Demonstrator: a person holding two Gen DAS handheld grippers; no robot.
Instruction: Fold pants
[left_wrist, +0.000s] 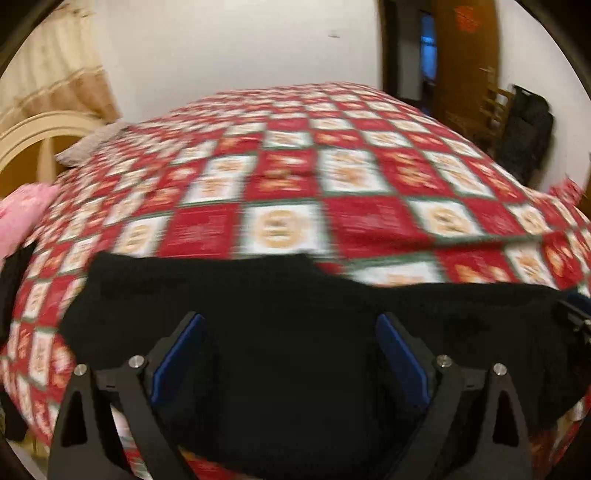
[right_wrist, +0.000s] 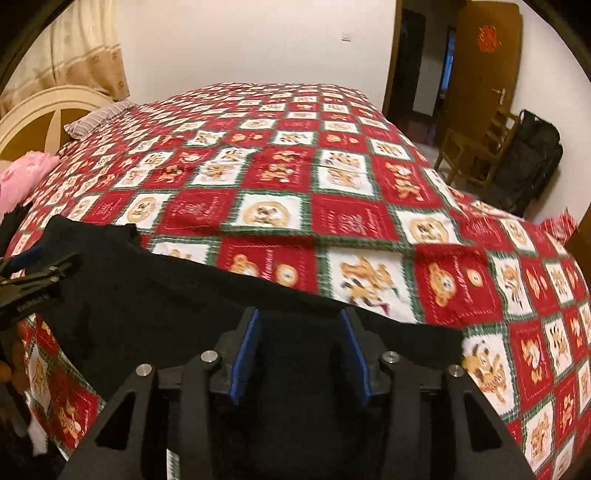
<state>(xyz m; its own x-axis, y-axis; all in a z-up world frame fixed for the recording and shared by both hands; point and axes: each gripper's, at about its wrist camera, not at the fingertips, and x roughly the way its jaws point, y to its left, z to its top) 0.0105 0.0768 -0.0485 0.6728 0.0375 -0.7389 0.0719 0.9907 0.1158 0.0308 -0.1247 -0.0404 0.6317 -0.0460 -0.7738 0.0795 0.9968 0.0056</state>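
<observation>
Two grippers hang over the near edge of my bed, and both have their jaws parted with nothing pinched; my left gripper (left_wrist: 290, 325) stands wide above the black cloth pants (left_wrist: 258, 295), while my right gripper (right_wrist: 299, 321) stands about half apart, its blue pads (right_wrist: 246, 350) either side of the dark fabric but not pressing on it, as far as I can judge. The pants lie flat across the near side of the red, white and green checked bedspread with bear prints (right_wrist: 332, 177), one end towards the left where my left gripper shows at the edge of the right wrist view, the other end running out to the right; whether they are already doubled over I cannot tell, the cloth being too dark to show a crease. I judge the fold is laid and I am free of it; to do the next one well I should take the two corners of one end evenly, pinch only the layers I mean to carry, lift both sides together, and lay them edge to edge so that no wrinkle gets trapped.
</observation>
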